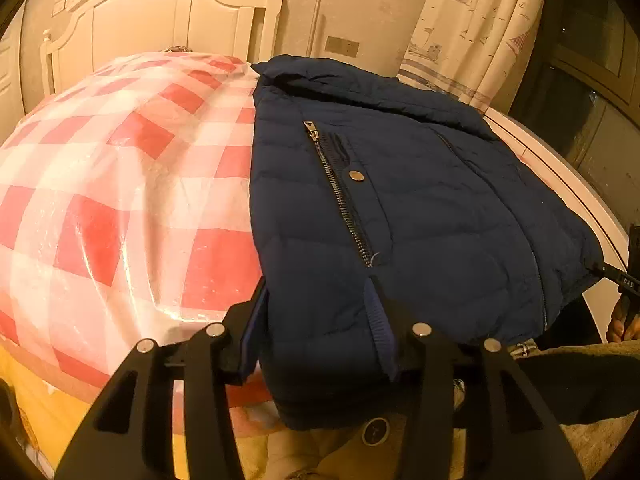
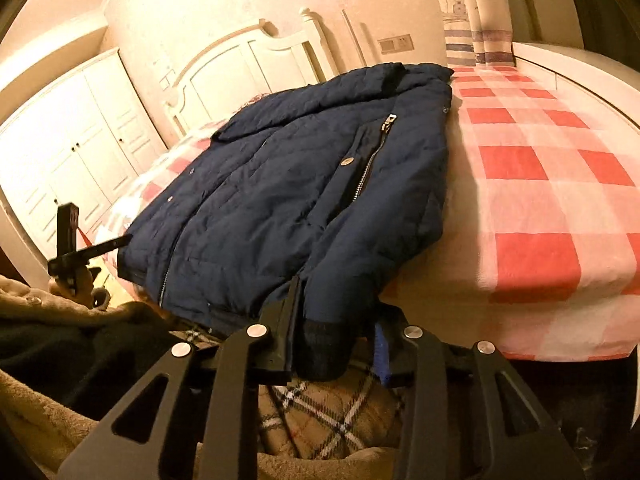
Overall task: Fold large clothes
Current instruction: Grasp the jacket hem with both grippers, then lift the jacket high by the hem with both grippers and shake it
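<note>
A navy quilted jacket (image 1: pixel 420 216) lies on the bed with its collar toward the headboard and a zip pocket and snap on top; it also shows in the right wrist view (image 2: pixel 280 184). My left gripper (image 1: pixel 320 312) has its fingers around the jacket's near hem corner, with fabric filling the gap. My right gripper (image 2: pixel 336 320) holds the other hem corner, a dark ribbed cuff bunched between its fingers. Each gripper shows small in the other's view, the right one (image 1: pixel 624 276) and the left one (image 2: pixel 92 248), at the jacket's edge.
The bed has a red and white checked sheet (image 1: pixel 120 200) under a shiny cover. A white headboard (image 1: pixel 168 20) stands at the far end, a curtain (image 1: pixel 480 28) and white wardrobe doors (image 2: pixel 80 140) beyond. A plaid and beige garment (image 2: pixel 328 412) is below the grippers.
</note>
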`<state>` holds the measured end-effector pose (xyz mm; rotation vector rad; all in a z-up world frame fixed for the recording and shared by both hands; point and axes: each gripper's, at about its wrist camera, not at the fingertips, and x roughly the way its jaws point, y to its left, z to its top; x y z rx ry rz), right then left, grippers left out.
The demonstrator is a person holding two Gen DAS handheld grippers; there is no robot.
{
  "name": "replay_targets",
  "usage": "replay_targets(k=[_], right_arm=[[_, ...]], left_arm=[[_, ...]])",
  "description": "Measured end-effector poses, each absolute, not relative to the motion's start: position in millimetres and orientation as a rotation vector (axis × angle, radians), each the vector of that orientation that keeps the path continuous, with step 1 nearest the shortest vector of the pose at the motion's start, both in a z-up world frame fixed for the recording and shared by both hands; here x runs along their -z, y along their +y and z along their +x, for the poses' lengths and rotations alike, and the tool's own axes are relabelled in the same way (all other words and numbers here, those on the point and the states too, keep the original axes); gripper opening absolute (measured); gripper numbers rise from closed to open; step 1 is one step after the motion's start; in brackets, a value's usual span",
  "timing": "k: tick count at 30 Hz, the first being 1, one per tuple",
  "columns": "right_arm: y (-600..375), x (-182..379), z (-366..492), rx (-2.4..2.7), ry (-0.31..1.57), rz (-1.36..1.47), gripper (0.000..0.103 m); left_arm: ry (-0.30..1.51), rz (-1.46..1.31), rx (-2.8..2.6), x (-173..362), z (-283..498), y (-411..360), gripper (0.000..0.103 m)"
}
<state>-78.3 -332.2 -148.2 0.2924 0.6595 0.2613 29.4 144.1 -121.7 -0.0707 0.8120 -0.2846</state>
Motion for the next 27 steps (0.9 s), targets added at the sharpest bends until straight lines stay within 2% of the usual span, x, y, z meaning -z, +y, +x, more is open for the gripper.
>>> replay_targets(k=[2,3,4,5,6,8,11,22,27], right_arm=[[-333,149,-78,-0.259,0.662,0.286,0.039],[-332,149,-77,-0.256,0.664,0.276,0.039],[-330,148,-78,-0.25,0.658,0.258,0.038],[-327,148,-80,-0.246,0.647,0.236,0.035],[-325,147,-82,-0.251,0.635,0.221,0.033],[-322,141,-87,-0.263,0.588,0.211,0.026],[-326,120,-102,-0.312,0.478,0.261,0.023],[-322,-14,-181,-0.537,0.019,0.274,0.022],[-327,-52,-174,-0.583,-0.084,0.302,0.022]], left_arm=[[0.821,-0.05,0.274,121,31,141,0.044],[0.825,-0.026,0.269,121,31,139,0.026],[0.827,-0.022,0.278,121,31,138,0.022],[0.826,-0.063,0.295,120,31,141,0.011],[0.821,-0.124,0.32,118,31,147,0.008],[0.766,-0.262,0.392,106,28,162,0.007],[0.629,-0.402,0.494,71,16,180,0.006],[0.208,-0.662,0.766,-37,-36,237,0.005],[0.125,-0.694,0.841,-60,-19,244,0.006]])
